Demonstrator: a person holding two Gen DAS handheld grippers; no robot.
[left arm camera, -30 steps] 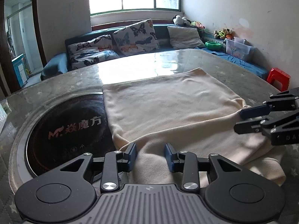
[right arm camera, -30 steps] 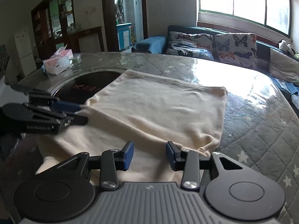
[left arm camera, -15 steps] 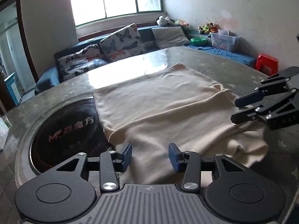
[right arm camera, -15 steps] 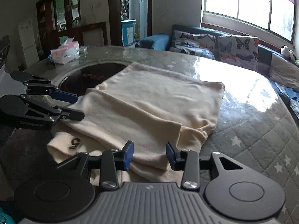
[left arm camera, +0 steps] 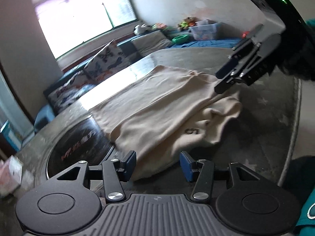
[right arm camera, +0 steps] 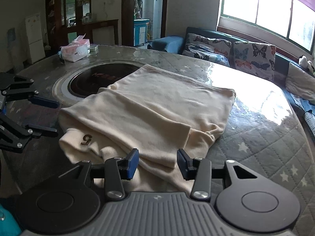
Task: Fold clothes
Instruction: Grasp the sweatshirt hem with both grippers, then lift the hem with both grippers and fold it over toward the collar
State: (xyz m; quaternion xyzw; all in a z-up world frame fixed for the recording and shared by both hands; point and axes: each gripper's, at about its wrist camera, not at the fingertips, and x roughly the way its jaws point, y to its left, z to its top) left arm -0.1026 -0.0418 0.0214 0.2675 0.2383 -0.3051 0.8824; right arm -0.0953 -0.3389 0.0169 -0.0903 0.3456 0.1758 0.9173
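Both the left gripper [left arm camera: 158,163] and right gripper [right arm camera: 157,164] were opening, empty-jawed, over the near edge of the folded cream garment [right arm camera: 157,110] on the table [right arm camera: 265,147].

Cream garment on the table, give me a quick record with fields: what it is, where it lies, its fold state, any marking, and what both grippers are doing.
item: cream knit garment
surface: grey quilted star-print table cover
placement: one side overlaps the round black cooktop inset
fold state: partly folded, layers stacked, near edge bunched
marking: dark "G"-like mark on near corner
left gripper: jaws opening, pads not pressing on cloth
right gripper: jaws opening, above near edge, nothing pinched
nearby: pink tissue box at the table's far side
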